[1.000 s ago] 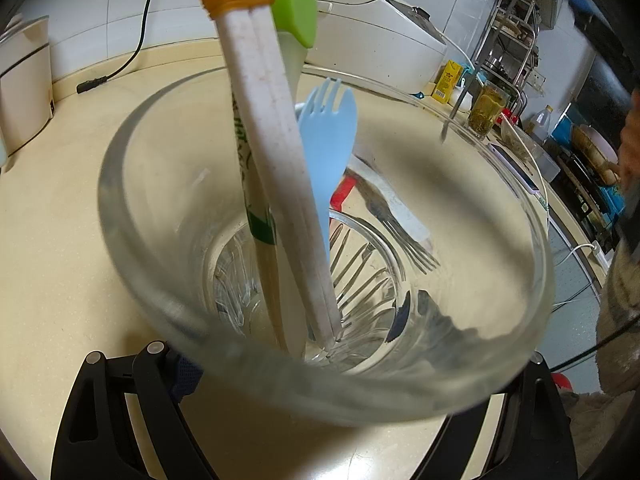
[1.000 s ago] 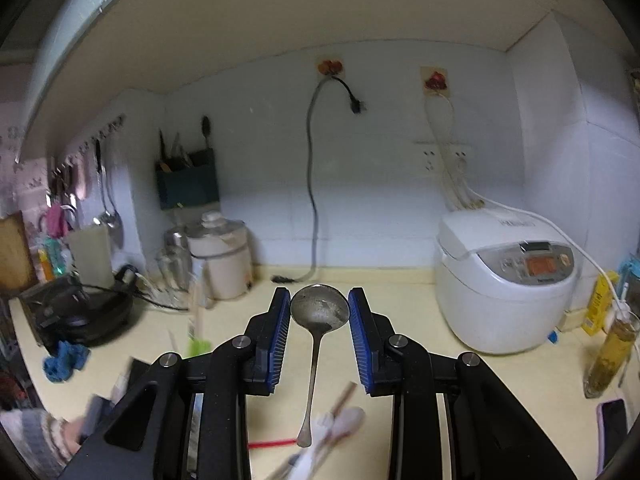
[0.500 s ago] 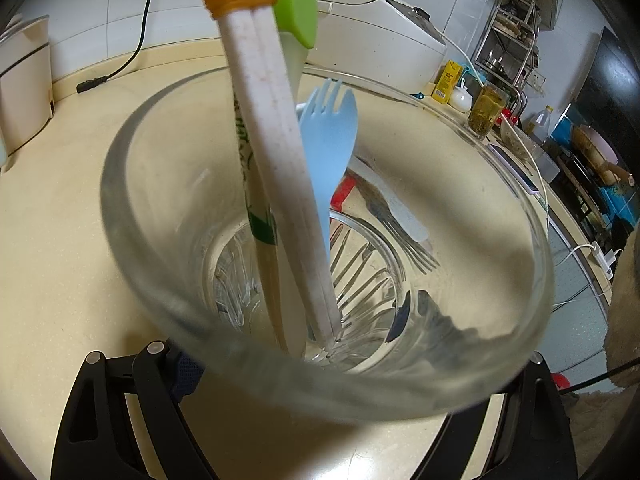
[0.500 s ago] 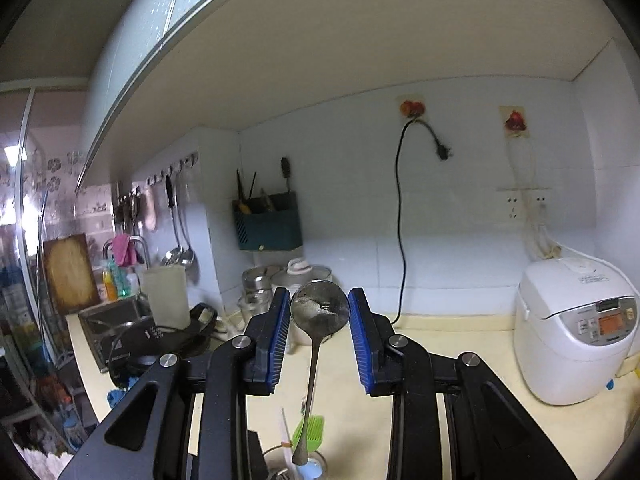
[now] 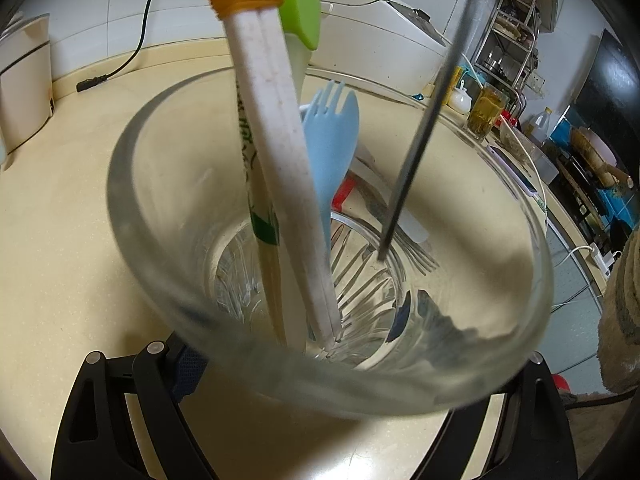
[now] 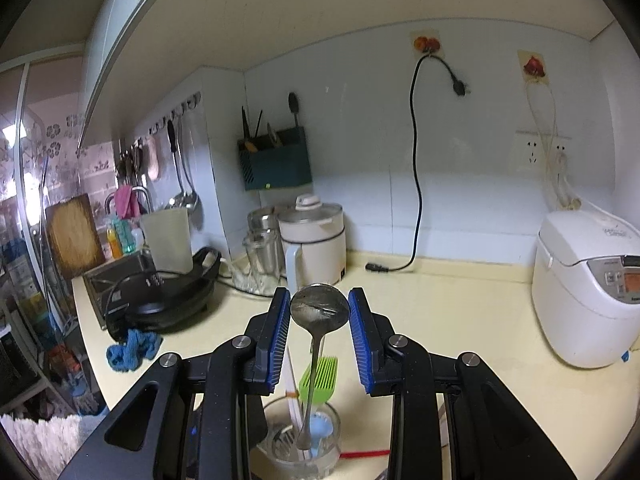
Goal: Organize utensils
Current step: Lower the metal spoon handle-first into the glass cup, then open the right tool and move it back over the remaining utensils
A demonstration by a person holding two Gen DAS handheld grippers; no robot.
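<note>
My left gripper (image 5: pixel 320 364) is shut on a clear glass cup (image 5: pixel 168 264) standing on the cream counter. In the cup are white chopsticks (image 5: pixel 280 148) bound by an orange band, a green brush (image 5: pixel 298 4) and a blue spork (image 5: pixel 332 140). My right gripper (image 6: pixel 319 320) is shut on the bowl of a metal spoon (image 6: pixel 319 307), which hangs handle-down. The spoon's handle (image 5: pixel 424 128) reaches down inside the cup's mouth. The cup also shows below in the right wrist view (image 6: pixel 298 444). A metal fork (image 5: pixel 404 240) and a red-handled utensil (image 6: pixel 364 453) lie on the counter beyond the cup.
A white rice cooker (image 6: pixel 588 284) stands at the right, an electric pot (image 6: pixel 314 240) and glass jars at the back left. A black griddle (image 6: pixel 172 296) and blue cloth (image 6: pixel 132 350) lie left. A glass of tea (image 5: pixel 486 112) stands behind the cup.
My right gripper has carried the spoon over the cup and lowered it, so its handle now enters the cup's mouth. The left gripper and cup have stayed put.
</note>
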